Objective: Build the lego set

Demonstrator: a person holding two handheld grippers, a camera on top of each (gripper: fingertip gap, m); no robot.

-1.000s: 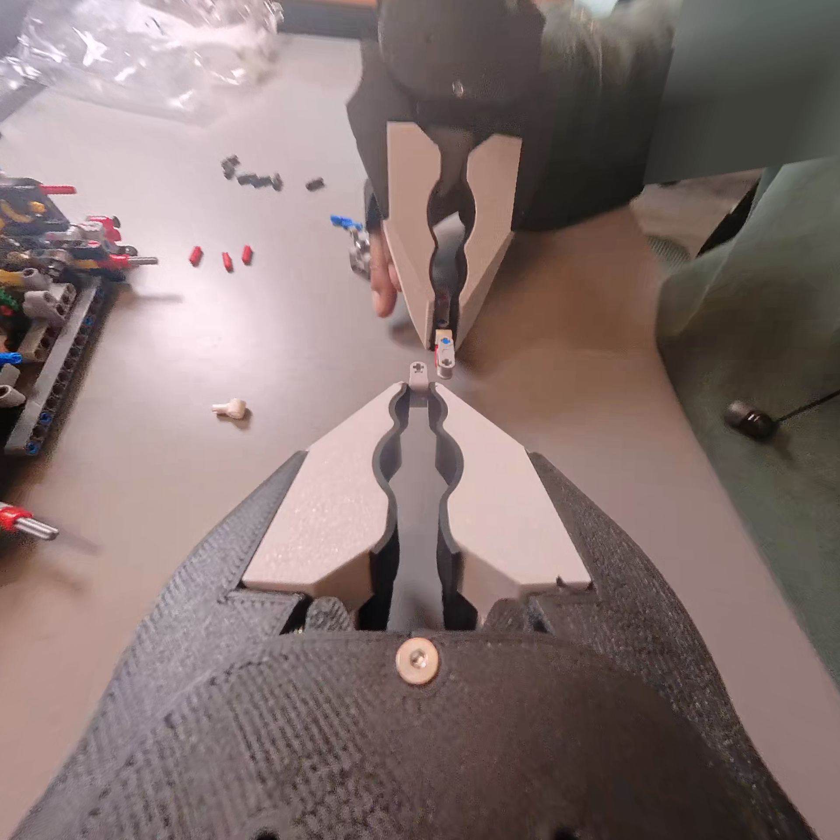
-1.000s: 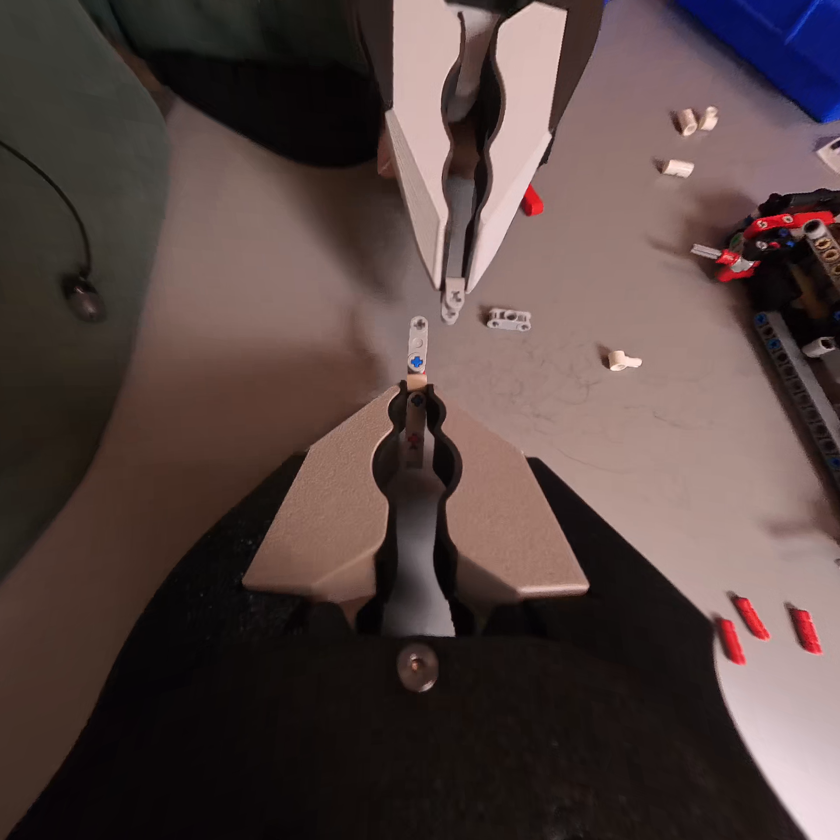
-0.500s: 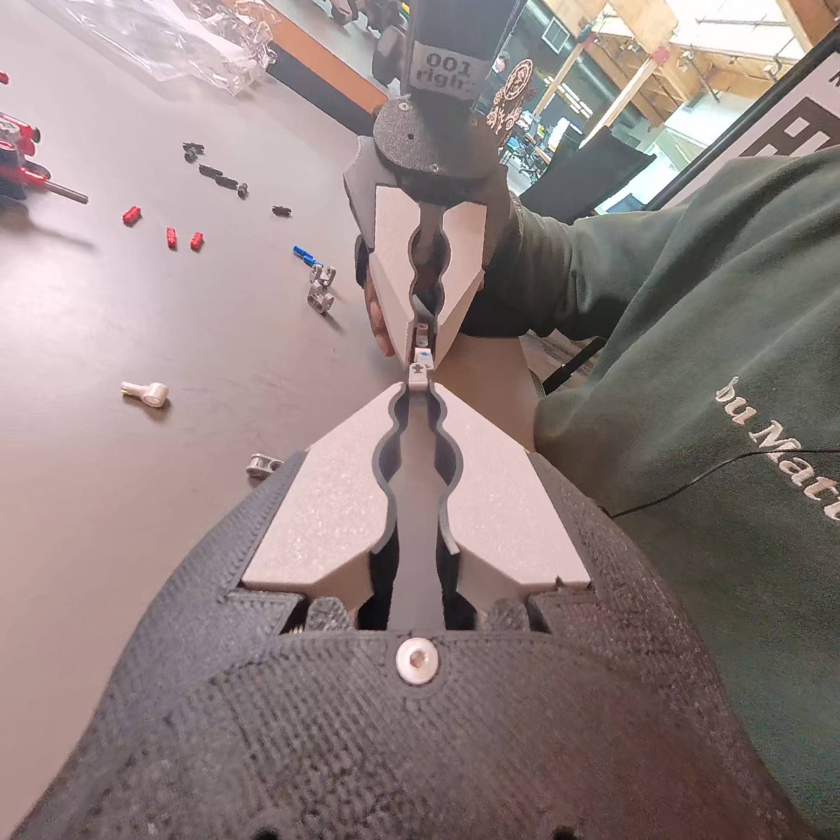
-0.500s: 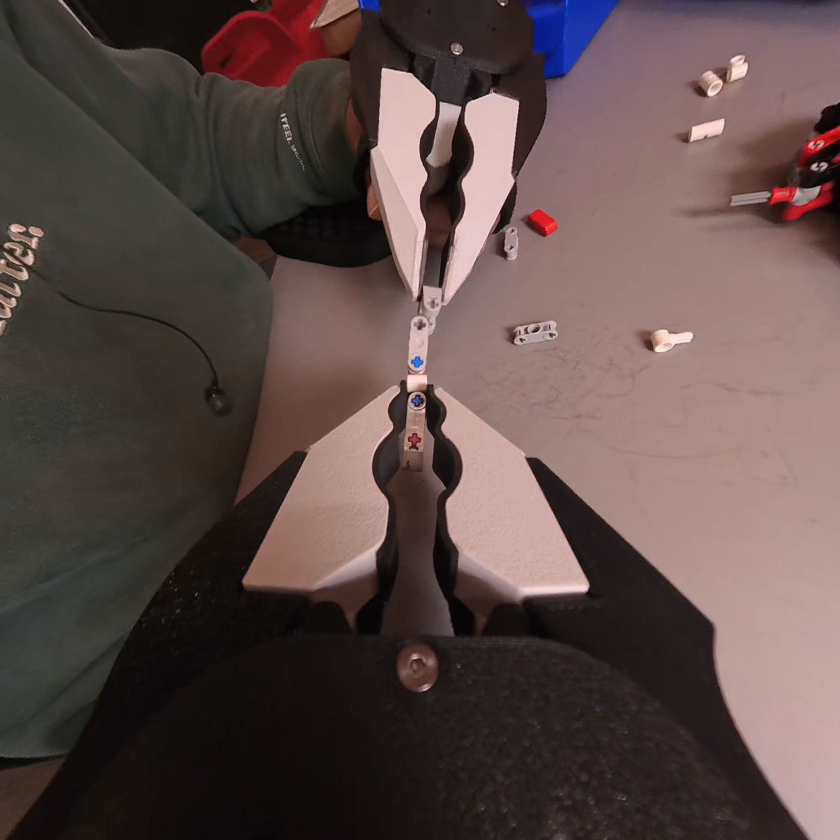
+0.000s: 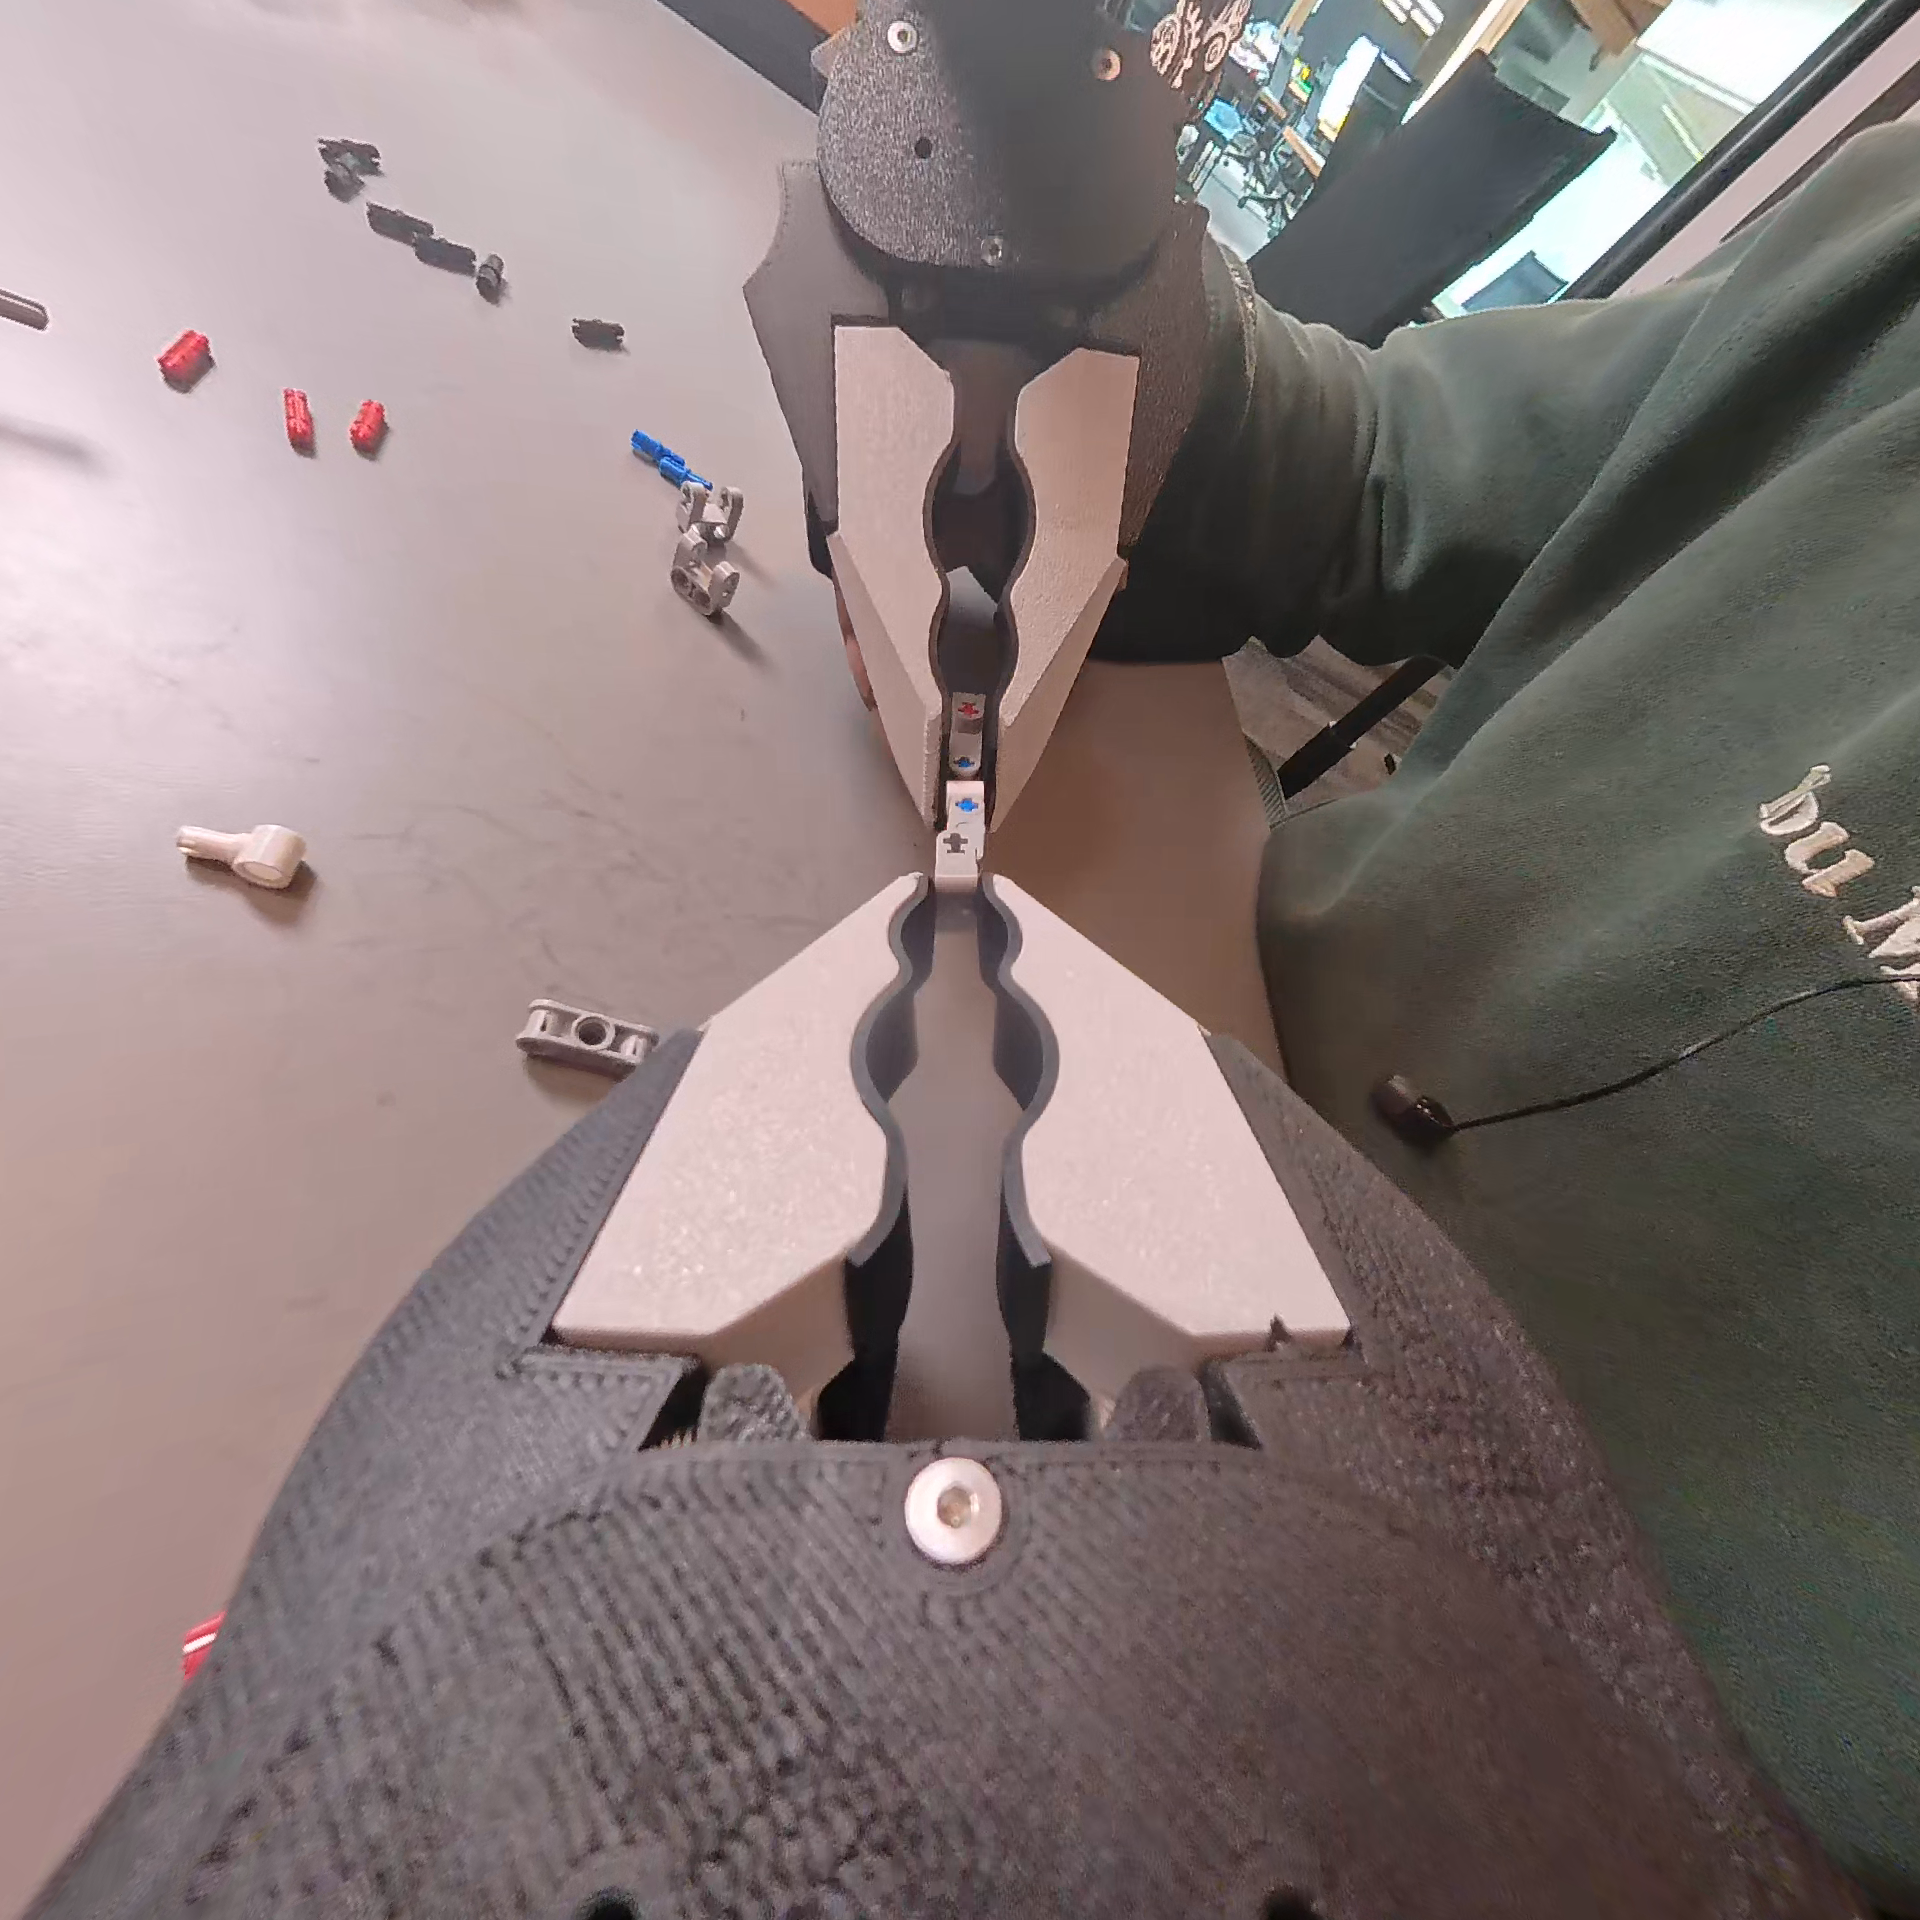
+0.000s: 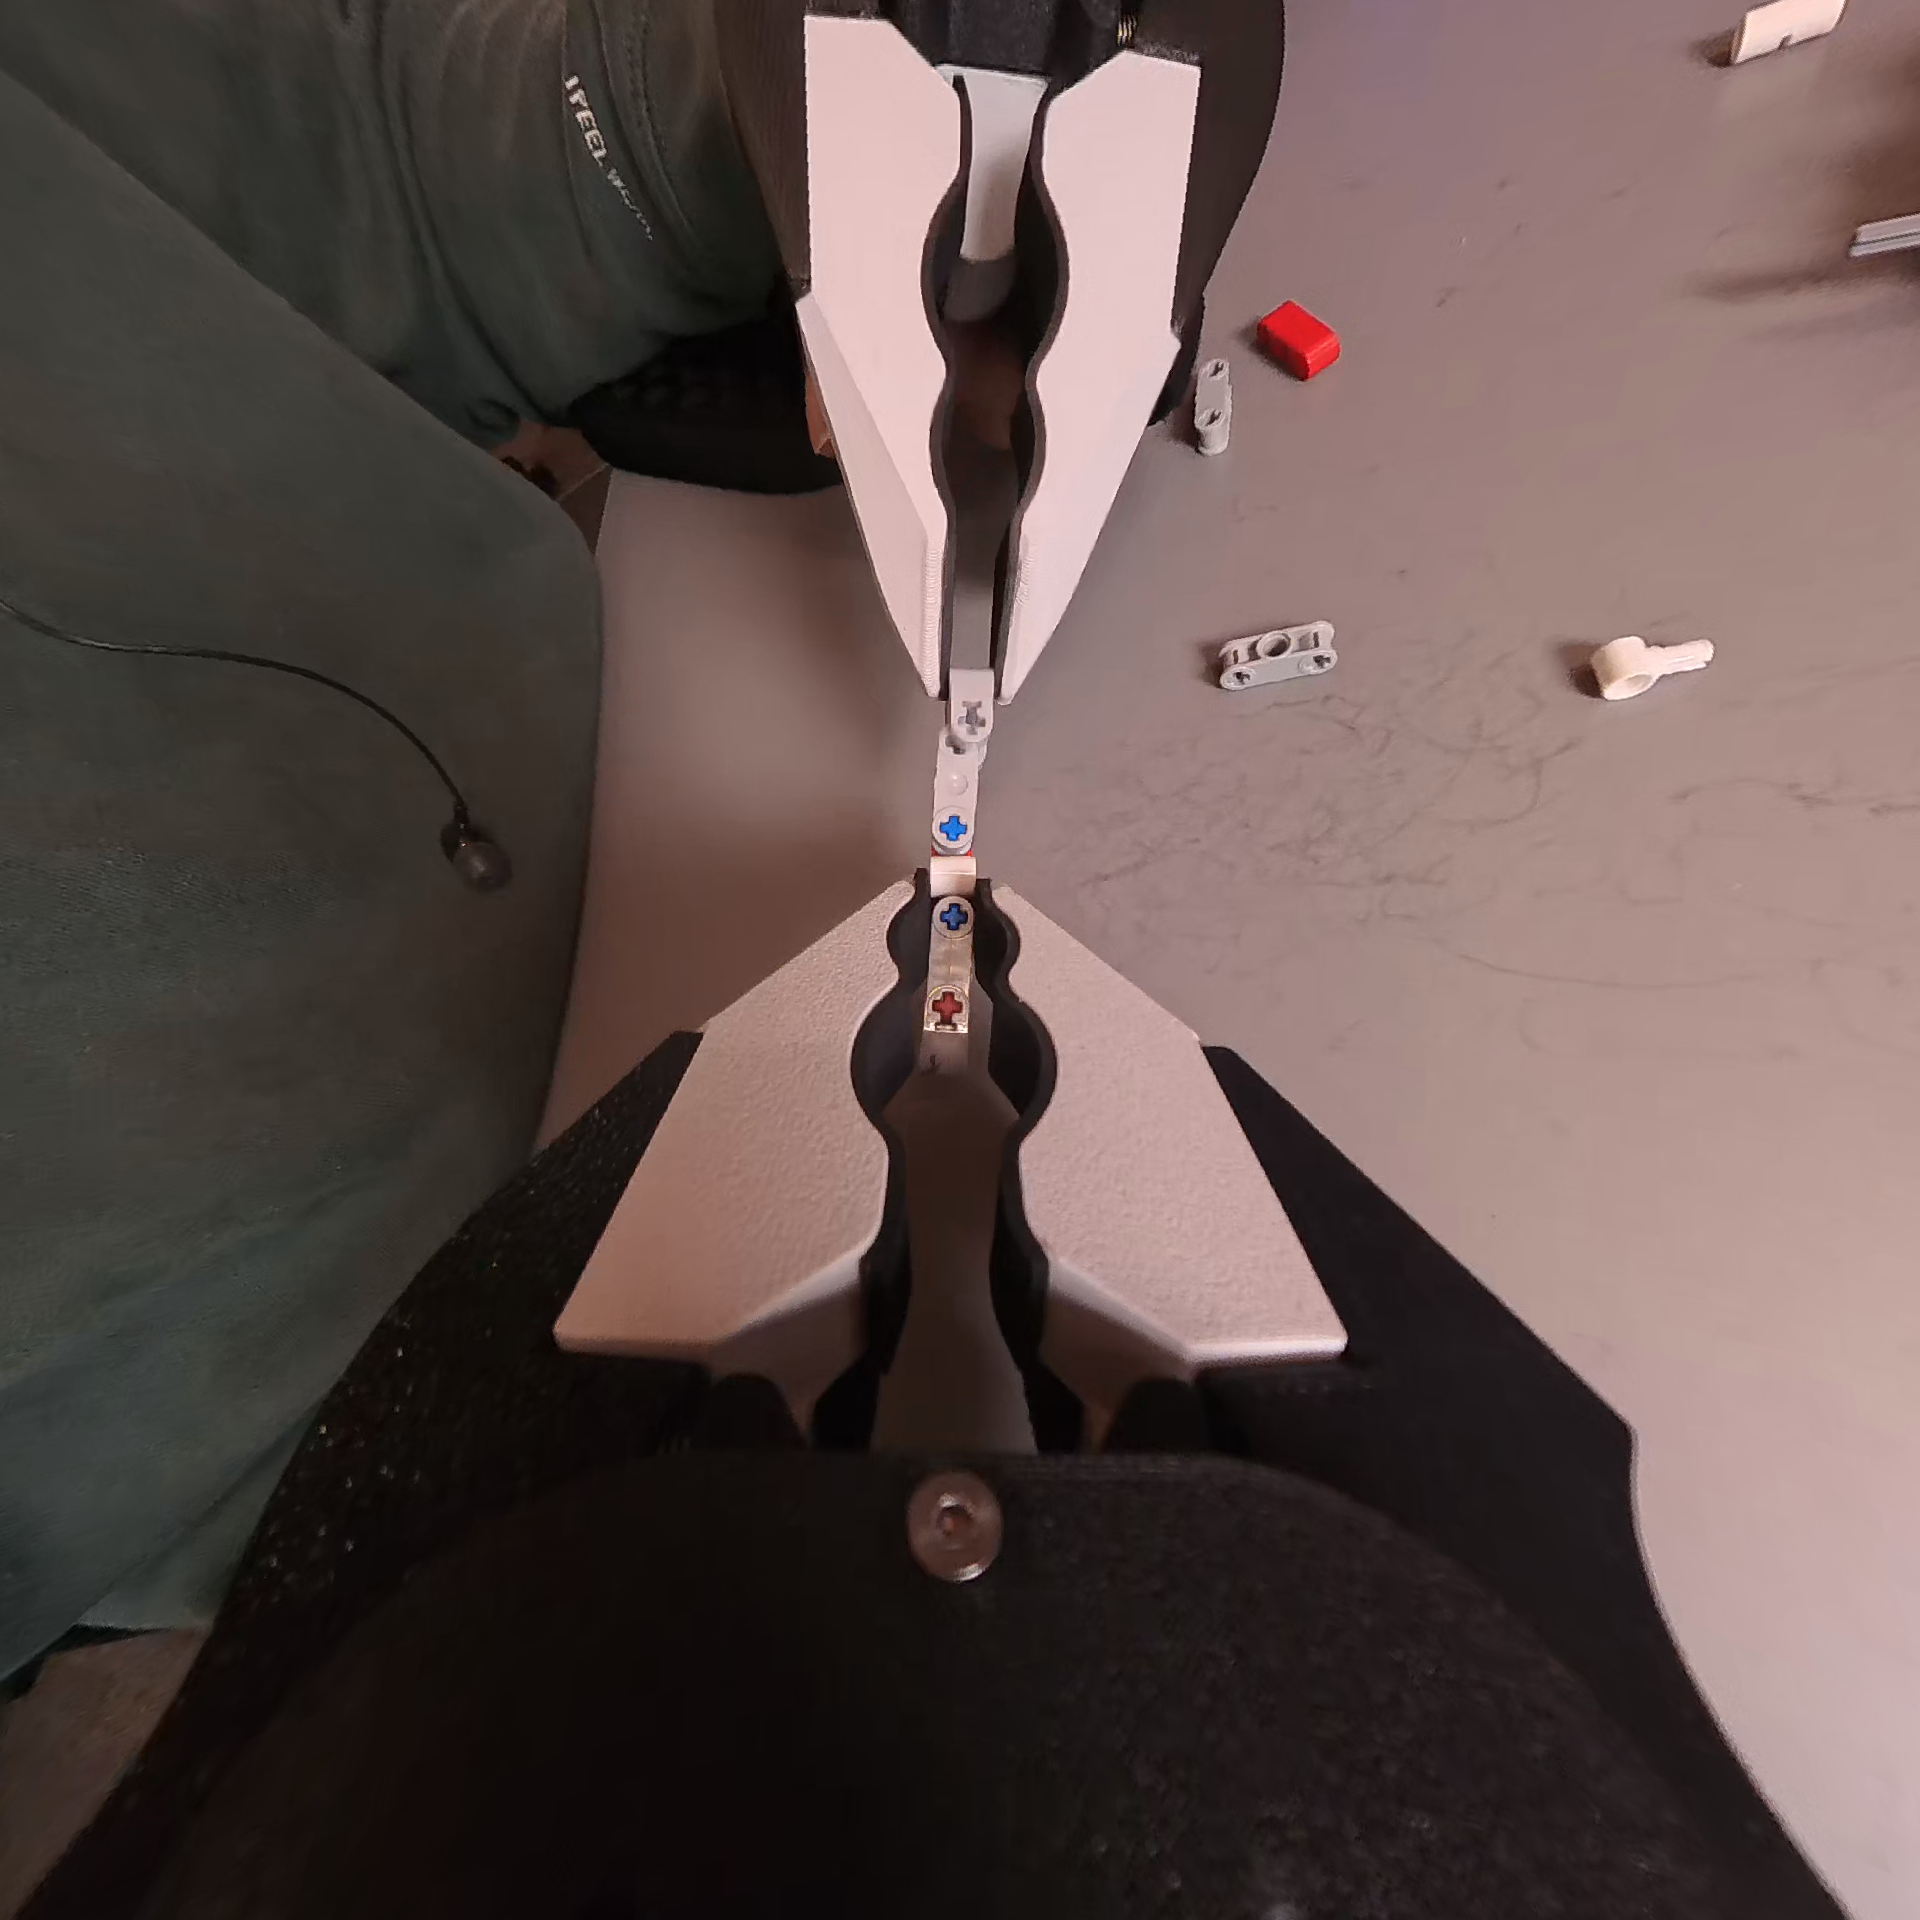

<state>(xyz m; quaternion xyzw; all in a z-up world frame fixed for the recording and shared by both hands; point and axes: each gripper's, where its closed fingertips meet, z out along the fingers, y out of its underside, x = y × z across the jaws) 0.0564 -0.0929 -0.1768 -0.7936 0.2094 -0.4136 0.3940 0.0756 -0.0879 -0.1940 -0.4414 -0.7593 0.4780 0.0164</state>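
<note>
Both grippers meet tip to tip above the counter (image 6: 1455, 935). Right gripper (image 6: 953, 883) fingers clench a grey liftarm (image 6: 951, 961), long axis pointing forward; left gripper (image 5: 956, 883) fingers clench a small connector (image 5: 958, 854) touching its far end

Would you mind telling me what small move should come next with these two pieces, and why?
Probably press the left hand-held gripper gently forward: its small grey piece already overlaps the grey link held by the right hand-held gripper, though whether it is seated is unclear.
</note>
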